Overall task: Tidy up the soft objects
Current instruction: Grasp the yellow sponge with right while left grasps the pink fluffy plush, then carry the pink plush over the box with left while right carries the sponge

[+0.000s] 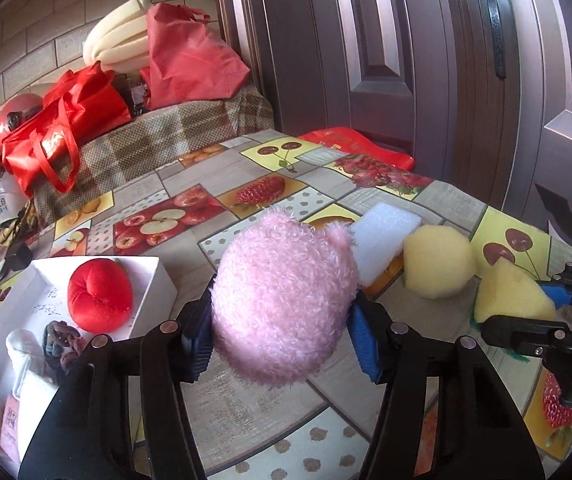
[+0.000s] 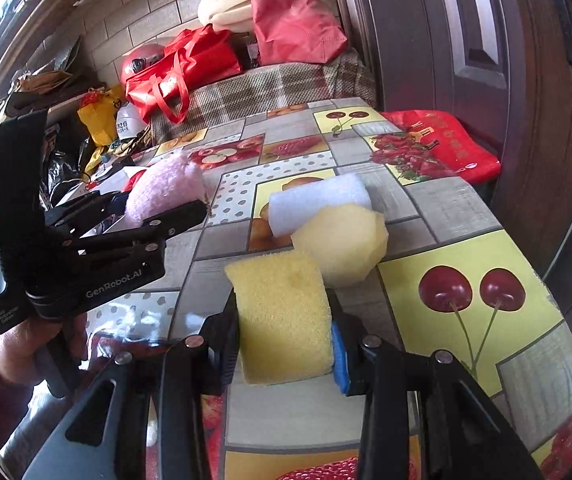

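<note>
Table (image 1: 174, 392) with a fruit-print cloth carries the work items; a dark panelled door (image 1: 385, 48) stands on its far right. Bench at far left, under a plaid cover (image 1: 166, 136), holds red bags (image 1: 66, 120) and rolled cream foam (image 1: 118, 46).

White box (image 1: 154, 280) sits at near left on the table, with a red plush (image 1: 100, 294) inside it.

Pink plush (image 1: 282, 300): clamped between the pads of the left hand-held gripper (image 1: 282, 344), raised off the cloth just right of the box.

Yellow sponge (image 2: 286, 320): pinched upright in the right hand-held gripper (image 2: 286, 344), pads pressing on both sides, near right of the table.

Pale yellow foam lump (image 2: 341, 244) lies just beyond the sponge, touching a white foam block (image 2: 317, 200) behind it.
</note>
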### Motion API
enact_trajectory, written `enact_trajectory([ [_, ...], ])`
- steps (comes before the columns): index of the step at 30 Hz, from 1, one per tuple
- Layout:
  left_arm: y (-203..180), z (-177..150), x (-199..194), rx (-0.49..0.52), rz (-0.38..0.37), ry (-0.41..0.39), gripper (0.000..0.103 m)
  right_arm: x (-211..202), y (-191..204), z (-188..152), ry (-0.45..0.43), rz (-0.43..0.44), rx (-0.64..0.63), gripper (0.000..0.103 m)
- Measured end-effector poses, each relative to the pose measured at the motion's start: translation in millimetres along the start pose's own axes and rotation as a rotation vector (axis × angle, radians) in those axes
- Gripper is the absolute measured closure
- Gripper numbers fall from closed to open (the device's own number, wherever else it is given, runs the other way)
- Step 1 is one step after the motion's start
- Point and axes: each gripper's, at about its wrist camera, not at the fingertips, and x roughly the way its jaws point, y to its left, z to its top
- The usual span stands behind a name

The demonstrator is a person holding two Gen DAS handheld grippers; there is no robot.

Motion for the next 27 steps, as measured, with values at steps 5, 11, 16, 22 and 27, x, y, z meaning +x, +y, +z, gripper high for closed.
enact_trajectory([
  [5,-1,-9,-29,-0.016,0.038,-0.079,0.046,-17,4,0,-0.102,-0.059,-0.011,0.065],
  [11,-2,-22,-58,-0.032,0.031,-0.118,0.046,-24,20,1,-0.186,-0.116,-0.036,0.065],
  [16,9,-37,-84,-0.086,0.034,-0.161,0.046,-26,37,1,-0.24,-0.124,-0.047,0.065],
  [22,25,-50,-105,-0.124,0.047,-0.174,0.046,-25,52,-1,-0.258,-0.122,-0.074,0.065],
  [27,35,-62,-123,-0.13,0.057,-0.193,0.045,-26,62,-3,-0.265,-0.108,-0.072,0.064],
])
